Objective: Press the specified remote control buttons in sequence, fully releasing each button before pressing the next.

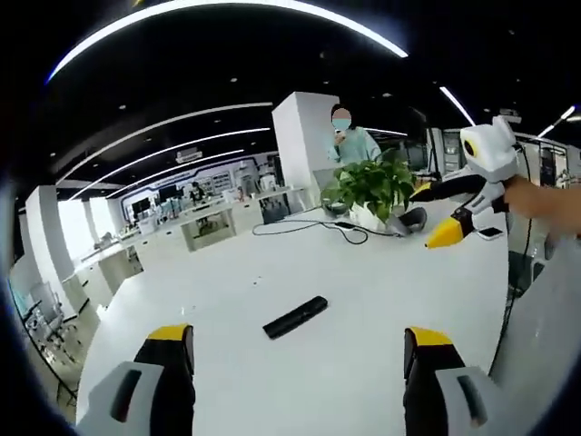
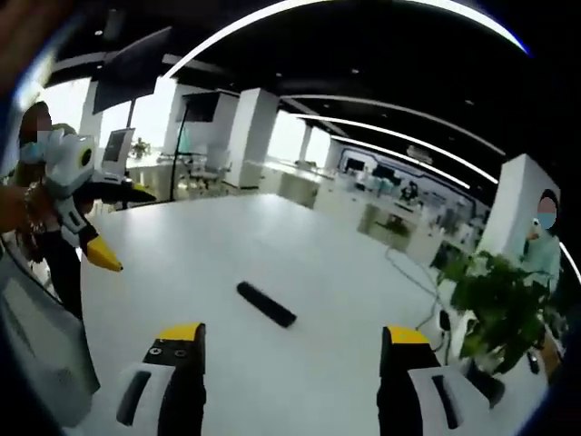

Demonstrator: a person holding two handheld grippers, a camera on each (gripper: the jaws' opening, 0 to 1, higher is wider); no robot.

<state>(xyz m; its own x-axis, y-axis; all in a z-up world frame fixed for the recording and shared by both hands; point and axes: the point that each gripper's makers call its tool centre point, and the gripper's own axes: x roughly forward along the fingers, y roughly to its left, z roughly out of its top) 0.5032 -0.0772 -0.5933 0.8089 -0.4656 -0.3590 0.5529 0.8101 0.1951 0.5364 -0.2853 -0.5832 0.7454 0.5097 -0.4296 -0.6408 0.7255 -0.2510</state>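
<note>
We see the left gripper (image 1: 300, 350) and right gripper (image 2: 290, 345) both gaping wide, holding nothing, the slim black remote control (image 1: 295, 317) (image 2: 266, 303) at twelve o'clock on the white table (image 1: 363, 272) (image 2: 200, 245).

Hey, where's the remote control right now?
The remote control lies flat on the white table, ahead of and between the open jaws in both views; the potted plant stands farther back, to its right in the left gripper view.

Both views look from above across the white tabletop (image 1: 363, 300) from opposite sides, sharing the black remote (image 1: 295, 317) and plant (image 1: 374, 186).
</note>
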